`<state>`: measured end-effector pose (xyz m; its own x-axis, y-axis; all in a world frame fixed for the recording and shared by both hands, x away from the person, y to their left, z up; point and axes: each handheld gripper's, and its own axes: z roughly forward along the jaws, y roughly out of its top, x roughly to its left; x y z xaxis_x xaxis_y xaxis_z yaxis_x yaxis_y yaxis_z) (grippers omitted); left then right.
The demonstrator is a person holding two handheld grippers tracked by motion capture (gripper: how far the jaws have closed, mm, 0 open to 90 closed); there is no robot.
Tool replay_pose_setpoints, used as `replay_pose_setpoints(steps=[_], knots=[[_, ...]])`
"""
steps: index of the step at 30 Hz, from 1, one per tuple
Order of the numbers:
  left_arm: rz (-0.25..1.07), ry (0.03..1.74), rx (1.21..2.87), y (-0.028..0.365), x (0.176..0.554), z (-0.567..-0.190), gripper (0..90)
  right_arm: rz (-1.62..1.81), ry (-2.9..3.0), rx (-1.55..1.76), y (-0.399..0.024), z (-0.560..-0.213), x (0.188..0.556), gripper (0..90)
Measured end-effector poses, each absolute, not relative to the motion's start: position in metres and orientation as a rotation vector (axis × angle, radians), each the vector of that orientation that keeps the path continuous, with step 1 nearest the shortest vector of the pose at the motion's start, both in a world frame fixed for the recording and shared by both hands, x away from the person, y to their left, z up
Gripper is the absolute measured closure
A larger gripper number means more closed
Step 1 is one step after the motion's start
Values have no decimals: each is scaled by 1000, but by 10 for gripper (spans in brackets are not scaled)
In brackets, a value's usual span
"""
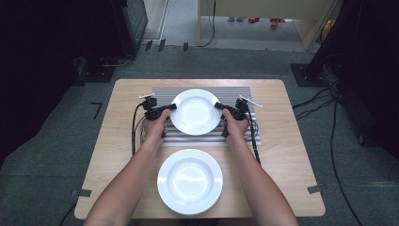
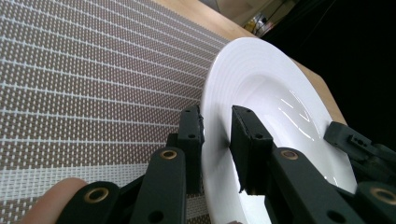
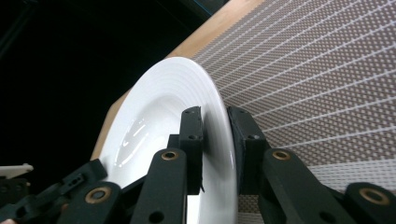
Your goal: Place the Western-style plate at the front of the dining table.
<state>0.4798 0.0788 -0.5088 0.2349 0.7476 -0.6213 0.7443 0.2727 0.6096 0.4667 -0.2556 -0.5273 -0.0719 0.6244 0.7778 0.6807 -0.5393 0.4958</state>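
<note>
White plates number two: the near plate (image 1: 190, 181) lies bare on the wooden surface (image 1: 117, 141); the far plate (image 1: 195, 111) sits over one striped woven mat (image 1: 162, 92), its rim pinched left by the left tongs (image 1: 172, 107) and right by the right tongs (image 1: 218, 105).

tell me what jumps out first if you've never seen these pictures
A white plate held over the striped placemat at the far middle of the table, its rim pinched on opposite sides by the left gripper and the right gripper. A second white plate lies on the bare wood at the near edge, between the forearms.
</note>
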Motion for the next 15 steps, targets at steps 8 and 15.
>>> replay_pose_setpoints(steps=[8, 15], knots=[[5, 1492, 1430, 78, 477, -517, 743, -1712, -1477, -2098, -257, -533, 468, 791], [4, 1510, 1440, 79, 477, -515, 739, -1721, -1468, -2100, -256, -529, 467, 802]])
